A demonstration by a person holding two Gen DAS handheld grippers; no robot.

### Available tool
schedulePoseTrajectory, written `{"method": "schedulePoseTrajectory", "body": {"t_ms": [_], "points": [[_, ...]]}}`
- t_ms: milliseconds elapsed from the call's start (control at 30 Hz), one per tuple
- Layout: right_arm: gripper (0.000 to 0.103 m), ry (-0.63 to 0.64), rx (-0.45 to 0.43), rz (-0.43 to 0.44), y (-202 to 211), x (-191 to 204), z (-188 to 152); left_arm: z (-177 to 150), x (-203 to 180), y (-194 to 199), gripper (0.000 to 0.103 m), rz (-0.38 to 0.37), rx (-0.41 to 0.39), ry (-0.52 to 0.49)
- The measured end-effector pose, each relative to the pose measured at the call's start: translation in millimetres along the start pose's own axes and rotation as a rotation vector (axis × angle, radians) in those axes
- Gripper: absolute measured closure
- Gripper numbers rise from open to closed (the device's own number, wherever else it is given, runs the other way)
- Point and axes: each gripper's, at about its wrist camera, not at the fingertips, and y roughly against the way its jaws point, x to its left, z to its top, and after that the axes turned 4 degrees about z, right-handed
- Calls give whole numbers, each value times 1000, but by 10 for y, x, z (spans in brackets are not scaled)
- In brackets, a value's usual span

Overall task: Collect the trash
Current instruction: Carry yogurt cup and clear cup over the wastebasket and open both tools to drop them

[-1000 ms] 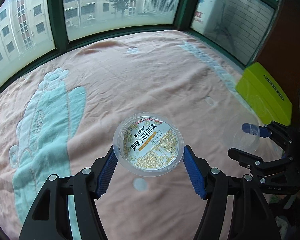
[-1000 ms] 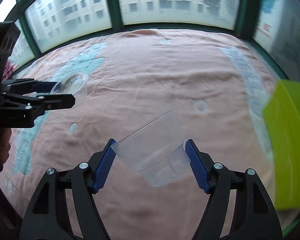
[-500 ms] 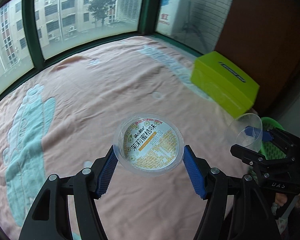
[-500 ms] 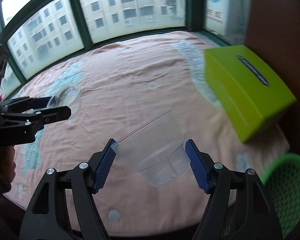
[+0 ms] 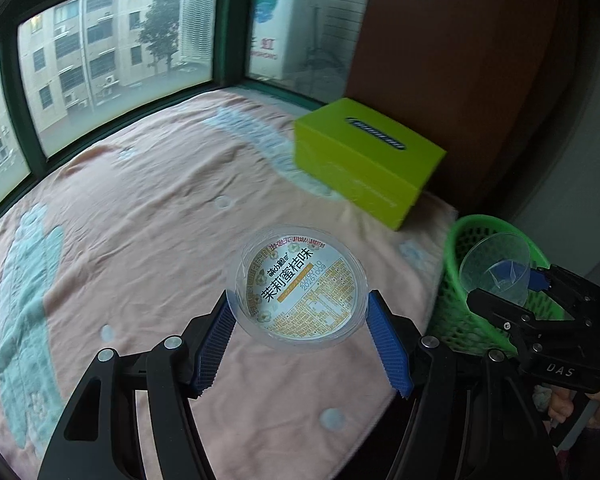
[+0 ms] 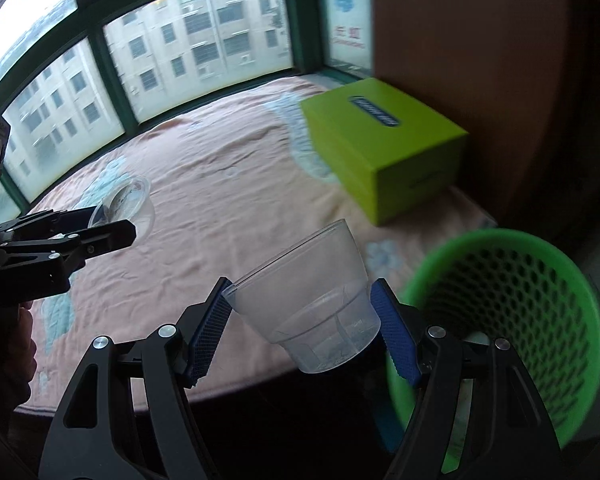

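My left gripper [image 5: 300,336] is shut on a clear plastic cup with a printed foil lid [image 5: 298,286], held above the pink blanket [image 5: 148,216]. My right gripper [image 6: 302,330] is shut on an empty clear plastic cup [image 6: 312,300], tilted, held over the bed's edge beside a green mesh basket [image 6: 512,304]. In the left wrist view the right gripper [image 5: 512,284] holds its clear cup [image 5: 494,270] over the basket [image 5: 460,316]. In the right wrist view the left gripper [image 6: 116,220] and its lidded cup [image 6: 126,200] show at the left.
A lime-green box [image 5: 364,160] lies on the blanket's right side next to a brown wardrobe [image 5: 480,60]; it also shows in the right wrist view [image 6: 384,144]. Green-framed windows [image 5: 120,60] run behind the bed. The basket stands off the bed's right edge.
Both grippers have swung right with their cups. The green basket has come into view, and the right gripper's cup now hangs by its rim.
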Motion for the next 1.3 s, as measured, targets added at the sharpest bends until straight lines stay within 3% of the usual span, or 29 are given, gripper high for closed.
{"method": "schedulePoseTrajectory", "body": {"t_ms": [700, 1300], "points": [[32, -199, -29, -185, 576, -1119, -441, 180, -1149, -104, 39, -130, -2, -161], [25, -281, -60, -258, 900, -1553, -705, 232, -1790, -203, 39, -189, 15, -257]]}}
